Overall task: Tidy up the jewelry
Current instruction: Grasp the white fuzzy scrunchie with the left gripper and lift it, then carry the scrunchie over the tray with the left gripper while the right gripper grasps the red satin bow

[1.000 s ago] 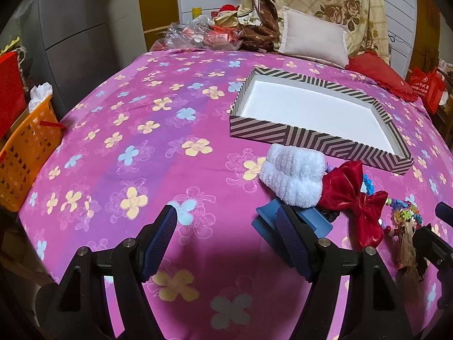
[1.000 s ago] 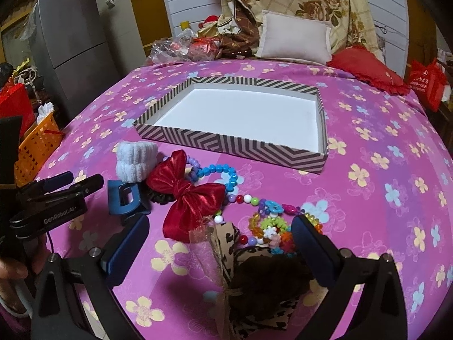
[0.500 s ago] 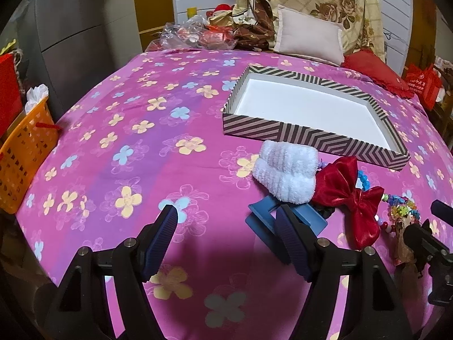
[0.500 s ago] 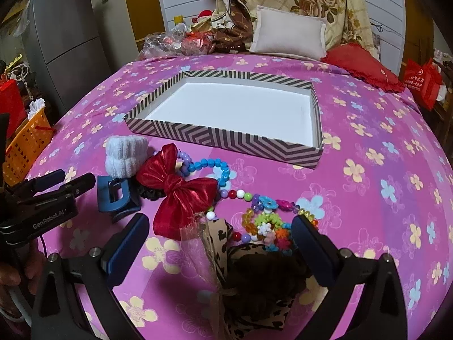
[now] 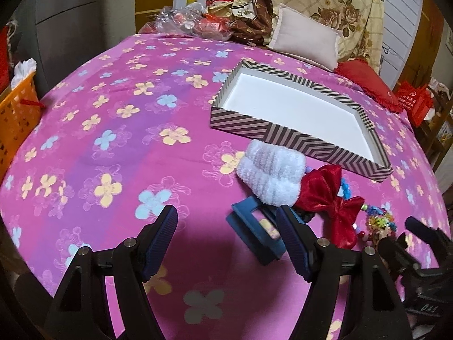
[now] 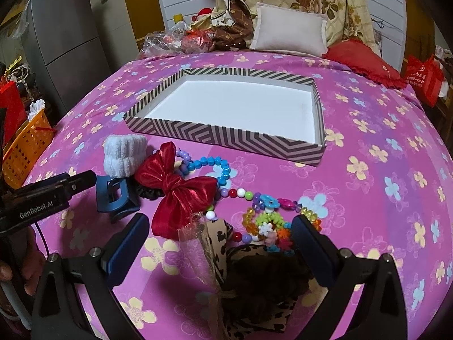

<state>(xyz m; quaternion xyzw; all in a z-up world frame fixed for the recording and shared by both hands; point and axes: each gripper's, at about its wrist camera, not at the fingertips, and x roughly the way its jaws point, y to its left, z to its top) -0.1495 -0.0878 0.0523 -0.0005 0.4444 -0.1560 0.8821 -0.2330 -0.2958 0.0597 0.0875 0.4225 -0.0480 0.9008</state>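
Both tools — left (image 5: 226, 236) and right (image 6: 219, 245) — gaped empty short of the striped box (image 6: 226, 137); tangled beads (image 6: 220, 170) (snagging the bow (image 6: 175, 187)) risked dragging.

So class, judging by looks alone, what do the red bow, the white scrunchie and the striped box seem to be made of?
Red bow: likely satin ribbon; it is glossy, with creased highlights.
White scrunchie: probably plush, towel-like fabric; fuzzy and ribbed.
Striped box: apparently printed cardboard; thin stiff walls, matte white inside.
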